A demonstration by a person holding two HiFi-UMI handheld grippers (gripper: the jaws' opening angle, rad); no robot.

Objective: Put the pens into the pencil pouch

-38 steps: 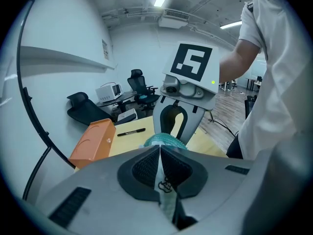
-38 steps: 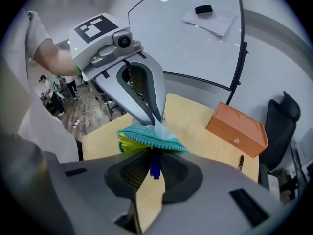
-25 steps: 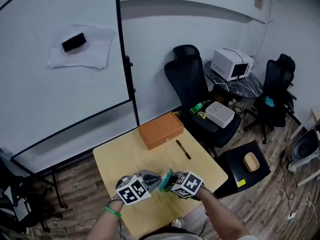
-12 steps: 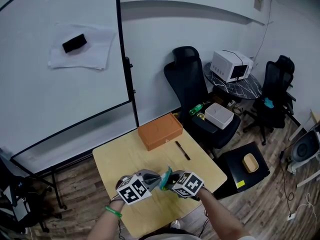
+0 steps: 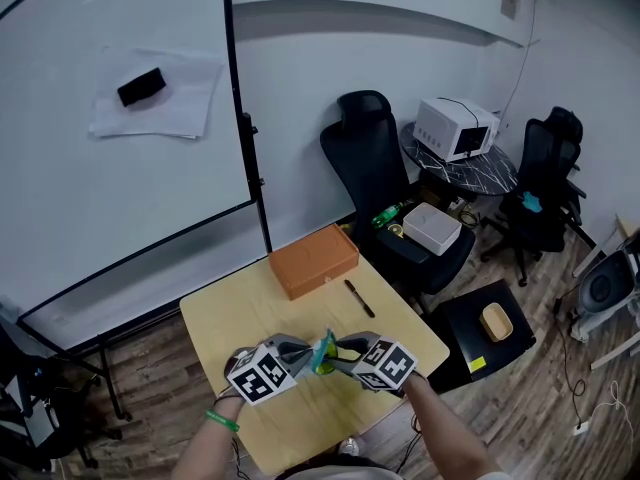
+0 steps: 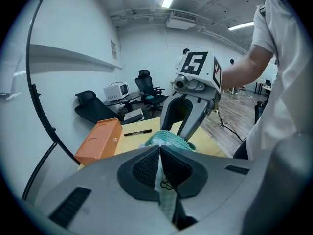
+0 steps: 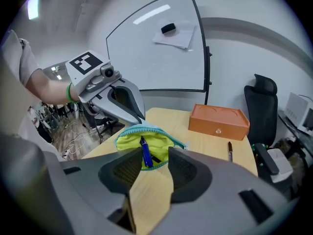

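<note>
Left gripper (image 6: 160,156), lower centre: jaws clamped on pouch rim | pencil pouch (image 7: 146,135): mouth open, blue pen (image 7: 145,156) inside | right gripper (image 7: 155,164): jaws apart, empty | black pen (image 5: 358,298), right: on table | risk: rim could slip, closing the mouth.

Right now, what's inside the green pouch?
A blue pen lies in the pouch, against its yellow lining, with a dark thing beside it that I can't identify. The bottom is hidden behind the pouch's front edge.

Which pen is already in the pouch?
The blue pen, sticking out of the open pouch. The black pen lies on the table beside the orange box.
</note>
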